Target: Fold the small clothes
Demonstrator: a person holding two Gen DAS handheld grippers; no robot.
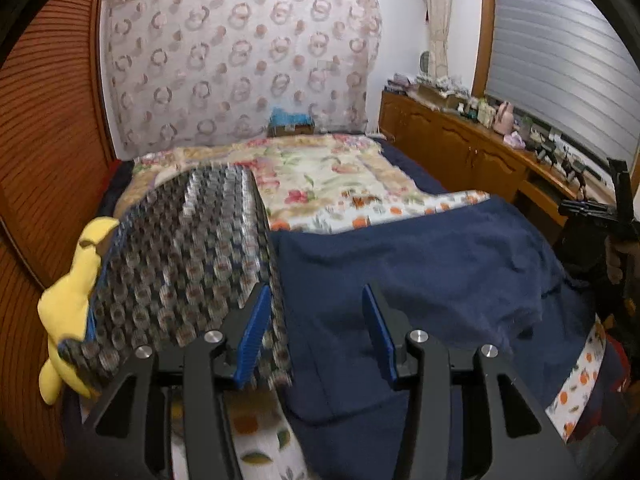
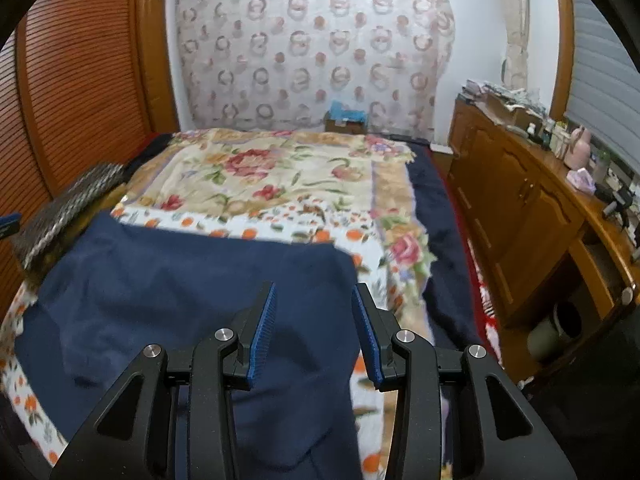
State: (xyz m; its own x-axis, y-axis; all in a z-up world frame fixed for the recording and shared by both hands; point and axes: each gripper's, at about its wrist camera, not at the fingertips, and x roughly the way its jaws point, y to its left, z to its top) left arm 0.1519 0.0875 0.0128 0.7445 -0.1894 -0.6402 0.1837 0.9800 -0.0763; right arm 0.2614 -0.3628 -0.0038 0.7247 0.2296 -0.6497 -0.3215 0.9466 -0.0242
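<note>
Jaws of both the left gripper [image 1: 316, 330] and right gripper [image 2: 314, 330] stand spread and empty above the navy garment [image 2: 192, 280] lying on the bed [image 2: 280, 184].

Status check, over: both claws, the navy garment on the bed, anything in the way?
Left claw open, empty. Right claw open, empty. Navy garment spread on the bed, untouched. Patterned grey cloth beside its left edge.

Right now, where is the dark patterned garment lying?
The dark patterned garment lies at the bed's left side, beside the navy garment and against a yellow plush toy; the right wrist view shows it at far left.
</note>
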